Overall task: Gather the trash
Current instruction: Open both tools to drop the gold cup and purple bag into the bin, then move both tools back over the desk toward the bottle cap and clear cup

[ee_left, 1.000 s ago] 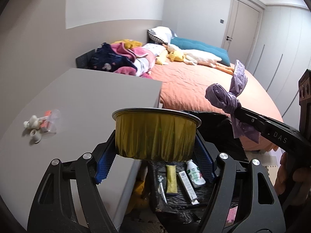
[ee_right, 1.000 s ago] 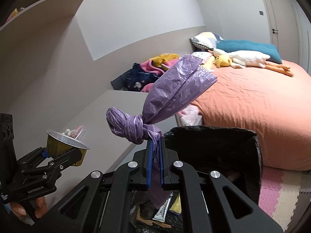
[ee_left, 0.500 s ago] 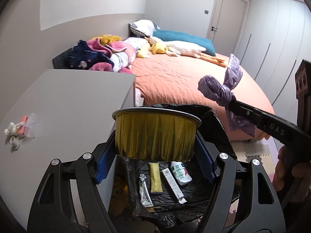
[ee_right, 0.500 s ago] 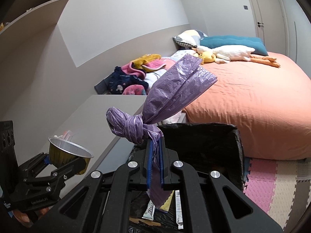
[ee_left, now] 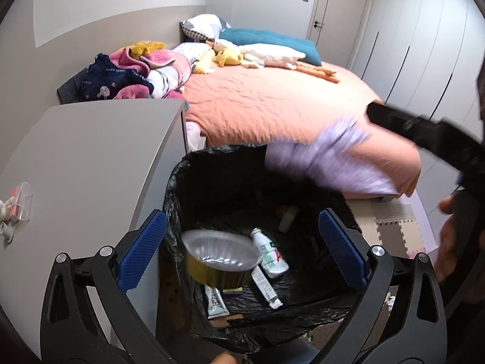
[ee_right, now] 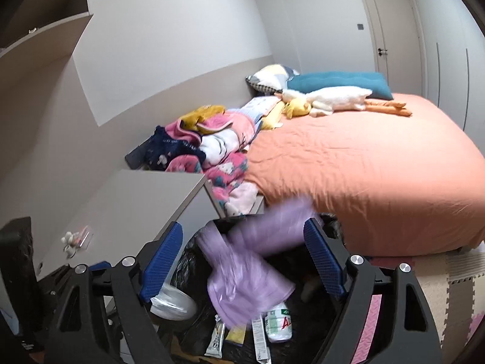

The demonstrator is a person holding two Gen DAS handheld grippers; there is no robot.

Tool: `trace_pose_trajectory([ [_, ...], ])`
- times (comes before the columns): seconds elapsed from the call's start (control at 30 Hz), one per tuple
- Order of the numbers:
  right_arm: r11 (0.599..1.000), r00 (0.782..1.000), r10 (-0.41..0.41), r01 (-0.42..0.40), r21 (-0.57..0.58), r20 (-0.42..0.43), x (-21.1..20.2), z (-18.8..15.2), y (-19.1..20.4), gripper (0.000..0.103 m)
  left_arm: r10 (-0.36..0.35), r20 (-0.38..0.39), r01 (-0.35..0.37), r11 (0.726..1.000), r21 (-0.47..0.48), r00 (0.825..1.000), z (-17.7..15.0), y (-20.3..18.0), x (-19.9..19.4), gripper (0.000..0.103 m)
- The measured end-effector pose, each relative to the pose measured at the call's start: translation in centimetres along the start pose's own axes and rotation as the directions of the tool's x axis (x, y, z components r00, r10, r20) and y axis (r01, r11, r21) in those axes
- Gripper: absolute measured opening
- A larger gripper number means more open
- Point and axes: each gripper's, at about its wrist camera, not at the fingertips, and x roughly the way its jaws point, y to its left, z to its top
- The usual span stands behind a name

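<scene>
A bin lined with a black bag (ee_left: 182, 188) stands beside the grey desk. My left gripper (ee_left: 242, 248) is open above it. The gold foil cup (ee_left: 219, 261) lies inside the bin among a small bottle (ee_left: 269, 254) and tubes. My right gripper (ee_right: 242, 261) is open over the bin too. The knotted purple plastic bag (ee_right: 242, 273) is blurred, free between the jaws and falling toward the bin; it also shows in the left wrist view (ee_left: 327, 160). The foil cup shows in the right wrist view (ee_right: 172, 303).
The grey desk (ee_left: 91, 151) is to the left, with a small clear packet and white bits (ee_left: 18, 203) on it. An orange bed (ee_right: 363, 166) with clothes, pillows and plush toys lies behind the bin. Foam floor mats (ee_left: 394, 230) are to the right.
Both grippers have opened. The foil cup has dropped from the left gripper into the bin. The purple bag has left the right gripper and is falling. Both grippers have moved over the bin.
</scene>
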Motion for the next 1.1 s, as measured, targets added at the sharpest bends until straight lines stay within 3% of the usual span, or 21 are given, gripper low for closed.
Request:
trace_pose_trajectory([
  [0.33,1.0,1.0,0.01,-0.01,0.008,-0.004,0.2,0.0,0.0,0.084,0.042,0.051,-0.044,0.999,0.027,0.998,0.0,0.0,-1.3,0.097],
  [1.1,0.993,0.994,0.099,-0.101,-0.059,-0.039,2.6,-0.5,6.1,0.084,0.117,0.075,-0.111,0.991,-0.079,0.99,-1.3,5.9,-4.2,0.097],
])
